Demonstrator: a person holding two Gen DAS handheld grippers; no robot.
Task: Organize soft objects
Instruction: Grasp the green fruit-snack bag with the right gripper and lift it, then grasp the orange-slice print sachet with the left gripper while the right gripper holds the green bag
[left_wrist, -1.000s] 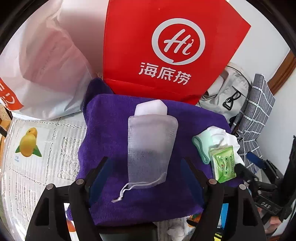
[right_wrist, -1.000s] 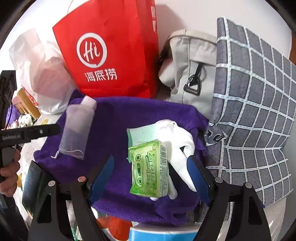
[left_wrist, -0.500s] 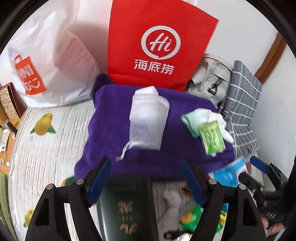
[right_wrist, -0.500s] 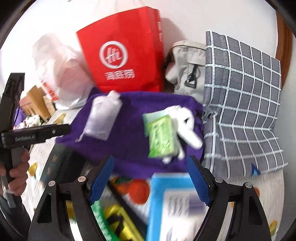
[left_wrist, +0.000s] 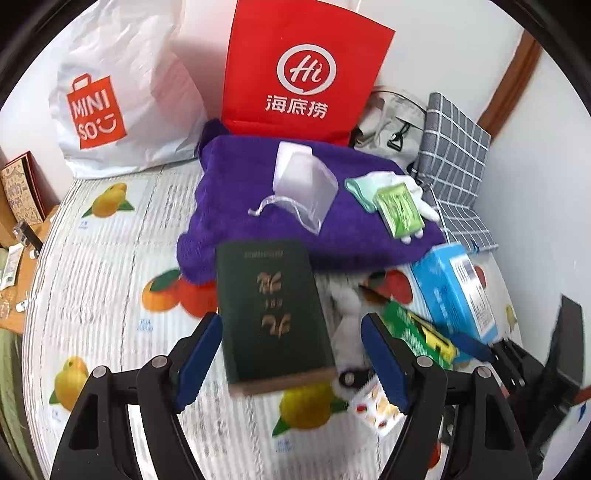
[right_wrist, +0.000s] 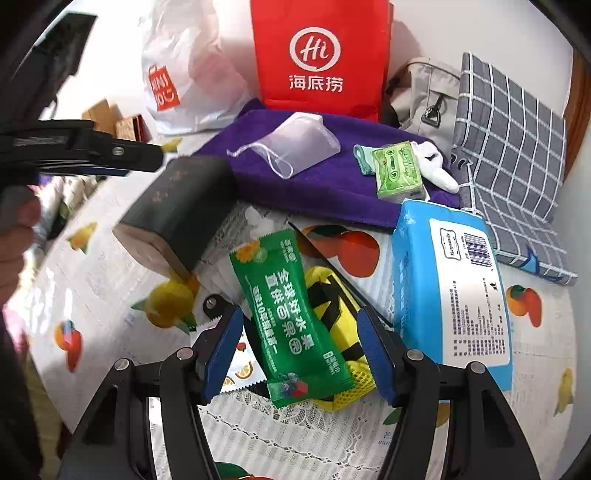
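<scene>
Left wrist view: left gripper (left_wrist: 291, 354) spread wide, empty, over a dark green book (left_wrist: 271, 314); behind, a purple towel (left_wrist: 229, 195) carries, left to right, a mesh pouch (left_wrist: 306, 184) and green tissue pack (left_wrist: 400, 216). Right wrist view: right gripper (right_wrist: 299, 354) wide, empty, straddling a green snack packet (right_wrist: 291, 321); blue wipes pack (right_wrist: 450, 288) beside it.

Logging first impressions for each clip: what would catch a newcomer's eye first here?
The bright red Hi paper bag standing at the back against the wall, with the purple towel spread in front of it carrying a translucent drawstring pouch and a green tissue pack. Nearer, a dark green book lies ahead of the open left gripper, while the open right gripper straddles a green snack packet beside a blue wipes pack.
</scene>
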